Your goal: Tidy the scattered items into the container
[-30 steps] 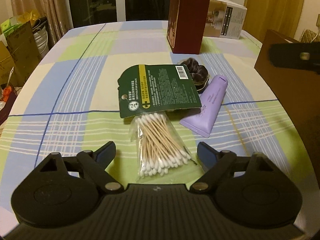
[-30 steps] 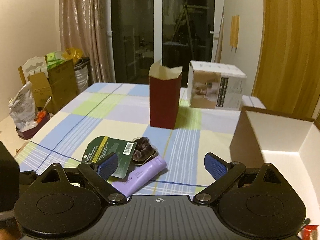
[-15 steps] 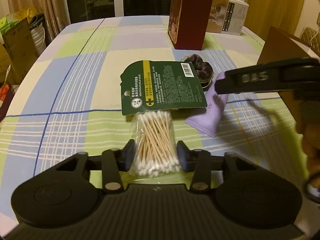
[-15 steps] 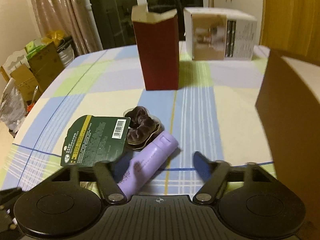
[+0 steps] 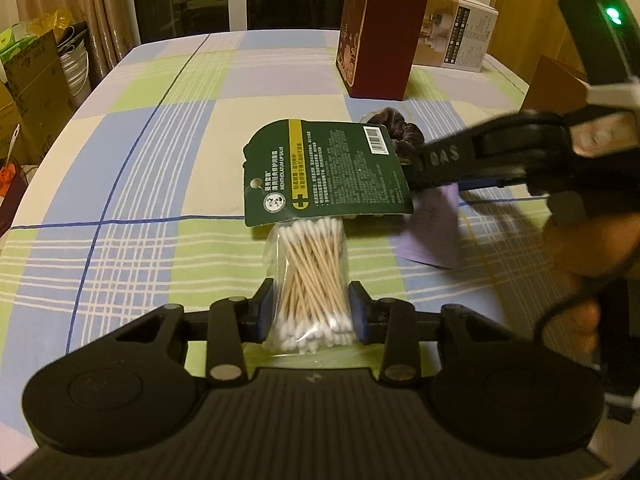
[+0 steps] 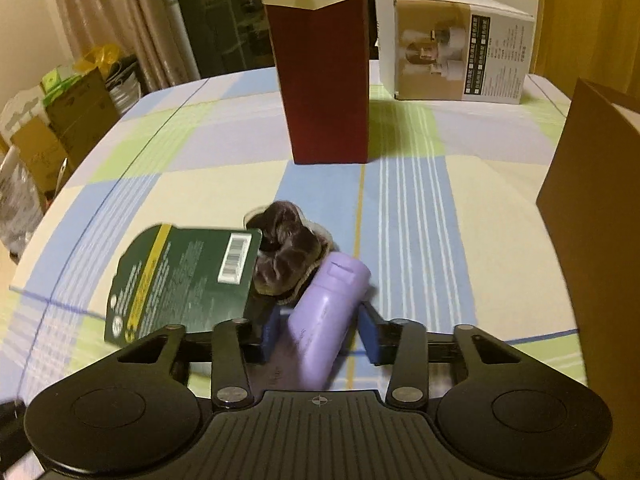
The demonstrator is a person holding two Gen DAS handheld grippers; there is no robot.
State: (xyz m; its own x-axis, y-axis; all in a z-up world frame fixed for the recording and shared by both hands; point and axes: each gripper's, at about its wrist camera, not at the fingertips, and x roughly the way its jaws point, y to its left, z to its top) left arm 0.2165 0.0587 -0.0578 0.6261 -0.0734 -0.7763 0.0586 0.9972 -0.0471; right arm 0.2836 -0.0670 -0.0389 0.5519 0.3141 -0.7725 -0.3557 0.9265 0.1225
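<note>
My left gripper (image 5: pixel 310 310) is shut on a clear bag of cotton swabs (image 5: pixel 310 280) lying on the checked tablecloth. A green card package (image 5: pixel 326 172) lies on the bag's far end. My right gripper (image 6: pixel 320 332) has its jaws closed around a purple tube (image 6: pixel 326 316), whose flat end shows in the left wrist view (image 5: pixel 434 232). A brown velvet scrunchie (image 6: pixel 286 252) lies just beyond the tube, partly under the green card (image 6: pixel 180 280). The brown cardboard container (image 6: pixel 600 240) stands at the right.
A tall dark red carton (image 6: pixel 324 88) stands mid-table and a white product box (image 6: pixel 460 56) behind it. Boxes and bags (image 6: pixel 60 128) sit off the table's left edge. The right gripper's arm and the hand holding it (image 5: pixel 520 160) cross the right side of the left view.
Both grippers went from open to closed: the left onto the cotton swab bag, the right moved down and forward onto the purple tube.
</note>
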